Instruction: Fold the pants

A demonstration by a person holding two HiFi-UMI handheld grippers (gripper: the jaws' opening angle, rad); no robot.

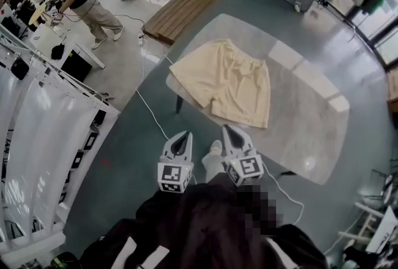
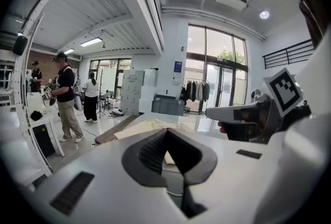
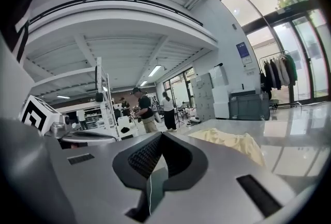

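In the head view we see the cream pants (image 1: pixel 227 81) spread flat on the grey table (image 1: pixel 305 131), our left gripper (image 1: pixel 182 136) and right gripper (image 1: pixel 228 130) side by side short of its near edge. The left gripper view shows jaws closed and empty; the right gripper view shows the same.

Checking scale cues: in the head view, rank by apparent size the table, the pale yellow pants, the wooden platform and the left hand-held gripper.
1. table
2. pants
3. wooden platform, somewhat smaller but farther away
4. left hand-held gripper, smallest despite being nearest
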